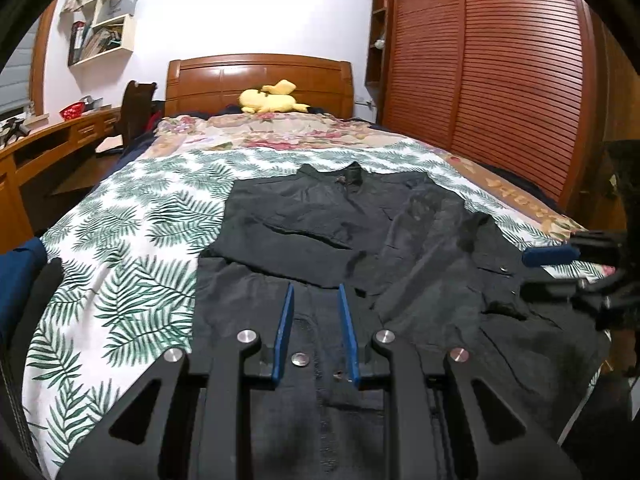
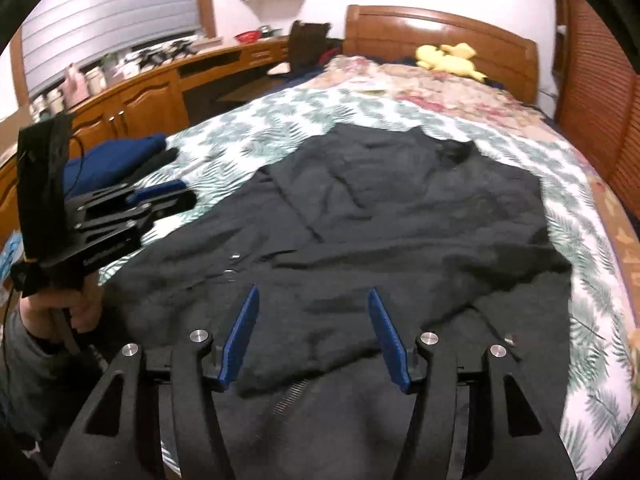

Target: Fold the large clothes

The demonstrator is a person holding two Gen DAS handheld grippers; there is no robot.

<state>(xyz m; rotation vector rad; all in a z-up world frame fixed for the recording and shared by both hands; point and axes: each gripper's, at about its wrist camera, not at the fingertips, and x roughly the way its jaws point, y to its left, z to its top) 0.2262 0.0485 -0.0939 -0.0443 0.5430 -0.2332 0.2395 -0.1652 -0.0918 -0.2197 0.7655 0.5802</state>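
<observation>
Yellow plush toy point(image 1: 272, 98) by wooden headboard point(image 1: 260, 76); leaf-print bedspread point(image 1: 132, 240).

Black jacket point(image 1: 360, 240) cut off at the lower edge behind the gripper frame. Right-wrist view smeared throughout. Shelf contents point(image 1: 100, 38) too small to make out.

One black jacket point(image 1: 360, 240), one plush toy point(image 1: 272, 98), perhaps two folded garments point(image 2: 116, 156)

Dark button-up jacket point(image 1: 360, 240), partly folded, spread on bed, collar far
</observation>
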